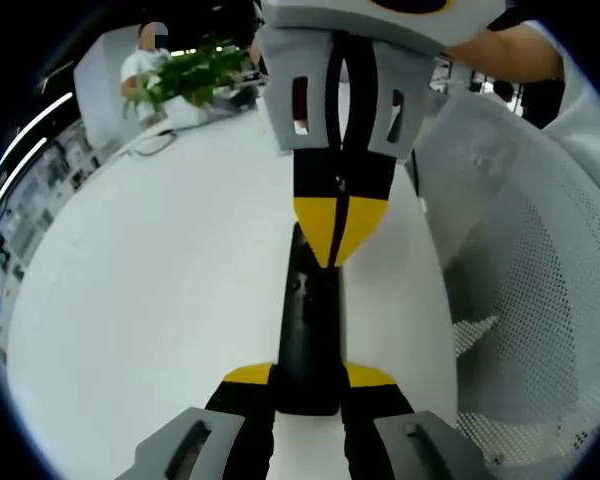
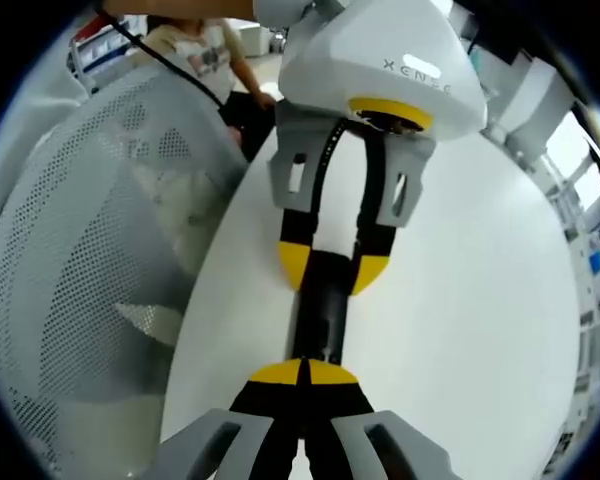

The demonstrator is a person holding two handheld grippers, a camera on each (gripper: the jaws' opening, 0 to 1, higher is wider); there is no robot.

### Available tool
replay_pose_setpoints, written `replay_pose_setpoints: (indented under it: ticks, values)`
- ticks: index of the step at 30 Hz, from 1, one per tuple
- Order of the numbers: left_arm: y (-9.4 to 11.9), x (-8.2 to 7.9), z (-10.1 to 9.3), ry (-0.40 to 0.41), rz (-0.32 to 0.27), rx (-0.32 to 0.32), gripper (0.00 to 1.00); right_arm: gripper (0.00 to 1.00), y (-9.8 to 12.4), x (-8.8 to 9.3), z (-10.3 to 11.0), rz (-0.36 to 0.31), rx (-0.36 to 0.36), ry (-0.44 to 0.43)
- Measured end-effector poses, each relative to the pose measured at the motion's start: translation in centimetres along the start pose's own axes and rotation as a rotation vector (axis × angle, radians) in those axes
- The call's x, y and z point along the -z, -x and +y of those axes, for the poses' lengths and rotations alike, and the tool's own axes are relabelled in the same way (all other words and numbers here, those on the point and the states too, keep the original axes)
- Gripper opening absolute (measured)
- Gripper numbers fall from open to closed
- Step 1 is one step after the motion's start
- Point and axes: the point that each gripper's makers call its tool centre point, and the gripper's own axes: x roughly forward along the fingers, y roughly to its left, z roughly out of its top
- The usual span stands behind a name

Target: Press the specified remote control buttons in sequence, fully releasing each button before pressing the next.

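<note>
A slim black remote [image 1: 310,330] lies lengthwise over the white table [image 1: 160,280]. My left gripper [image 1: 308,378] is shut on its near end, one yellow-tipped finger on each side. My right gripper [image 1: 332,240] comes in from the far side with its yellow tips closed together, and they rest on the remote's top face near the far end. In the right gripper view, my right gripper [image 2: 302,373] shows its tips meeting over the remote [image 2: 320,315]. Beyond it, my left gripper [image 2: 325,265] clamps the other end.
A white mesh chair back [image 1: 540,300] stands close along the table's edge, also in the right gripper view as the mesh chair [image 2: 90,260]. A green plant [image 1: 185,75] and a person [image 1: 145,60] are at the table's far end. A person's arm [image 1: 510,50] holds the right gripper.
</note>
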Motion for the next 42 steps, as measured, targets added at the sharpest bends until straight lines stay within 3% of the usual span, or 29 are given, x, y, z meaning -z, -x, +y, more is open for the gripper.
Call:
replay_pose_setpoints:
  ticks: [29, 42]
  values:
    - [0.0, 0.1, 0.0, 0.004, -0.020, 0.002, 0.24, 0.00, -1.5, -0.1, 0.5, -0.011, -0.055, -0.026]
    - [-0.1, 0.0, 0.0, 0.012, -0.022, -0.004, 0.24, 0.00, -1.8, 0.0, 0.4, 0.028, -0.056, -0.036]
